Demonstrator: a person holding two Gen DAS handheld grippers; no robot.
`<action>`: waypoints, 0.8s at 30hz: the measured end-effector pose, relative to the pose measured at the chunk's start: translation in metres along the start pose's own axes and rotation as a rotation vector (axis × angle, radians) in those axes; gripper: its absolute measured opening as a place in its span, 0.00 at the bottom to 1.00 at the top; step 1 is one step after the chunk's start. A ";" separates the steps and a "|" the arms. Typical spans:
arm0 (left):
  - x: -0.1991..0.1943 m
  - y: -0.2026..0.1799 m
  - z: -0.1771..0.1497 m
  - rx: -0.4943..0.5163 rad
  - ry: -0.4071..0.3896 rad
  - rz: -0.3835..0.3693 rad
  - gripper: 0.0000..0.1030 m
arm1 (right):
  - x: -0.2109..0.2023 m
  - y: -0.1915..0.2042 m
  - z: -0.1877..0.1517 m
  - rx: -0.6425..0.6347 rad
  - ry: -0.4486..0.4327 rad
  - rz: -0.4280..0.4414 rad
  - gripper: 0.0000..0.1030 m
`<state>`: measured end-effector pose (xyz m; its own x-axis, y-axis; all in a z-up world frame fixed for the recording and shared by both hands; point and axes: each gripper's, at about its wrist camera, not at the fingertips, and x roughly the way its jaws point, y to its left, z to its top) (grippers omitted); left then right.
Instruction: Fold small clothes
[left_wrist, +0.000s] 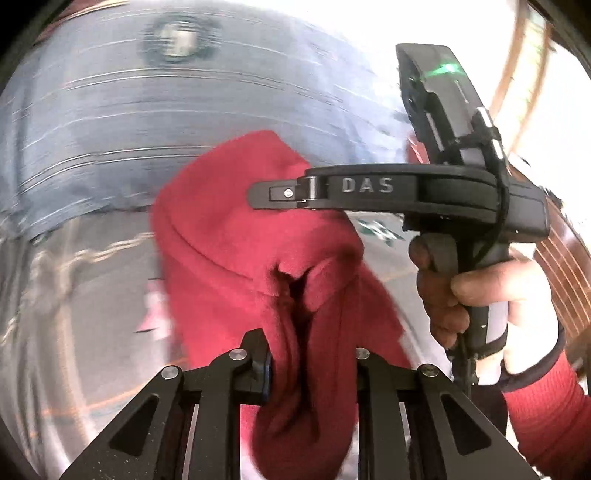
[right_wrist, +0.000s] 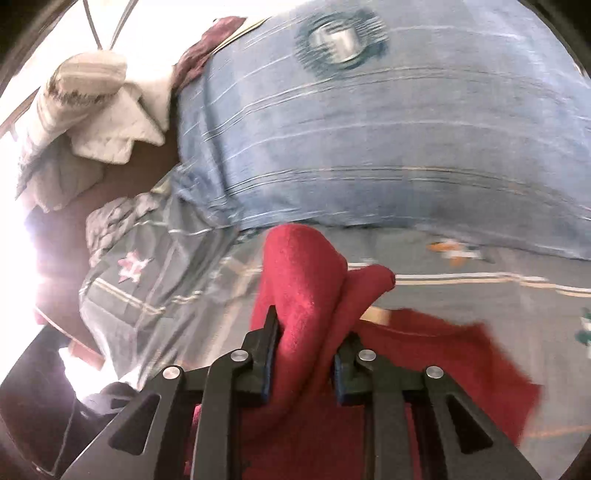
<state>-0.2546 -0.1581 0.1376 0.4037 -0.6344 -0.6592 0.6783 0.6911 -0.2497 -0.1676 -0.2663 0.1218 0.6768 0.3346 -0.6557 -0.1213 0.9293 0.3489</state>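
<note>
Both tools clamped on the red garment: my left tool and right tool each pinch a bunched edge, holding it raised over the bed, probably to spread it before folding.

The red fleece garment is hanging bunched, its fabric gathering into thick vertical folds. In the right wrist view its remaining cloth is trailing over the patterned bedding, near right.
</note>
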 end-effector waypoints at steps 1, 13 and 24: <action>0.008 -0.007 0.000 0.011 0.013 -0.005 0.19 | -0.006 -0.012 -0.003 0.009 -0.002 -0.021 0.21; 0.056 -0.040 -0.010 0.066 0.181 -0.116 0.60 | -0.006 -0.129 -0.066 0.298 0.047 -0.159 0.33; -0.013 -0.001 -0.020 0.059 0.085 0.002 0.68 | -0.076 -0.072 -0.073 0.170 -0.067 -0.206 0.57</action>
<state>-0.2732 -0.1432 0.1322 0.3537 -0.5994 -0.7181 0.7131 0.6696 -0.2078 -0.2638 -0.3472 0.0976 0.7220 0.1253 -0.6805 0.1433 0.9351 0.3242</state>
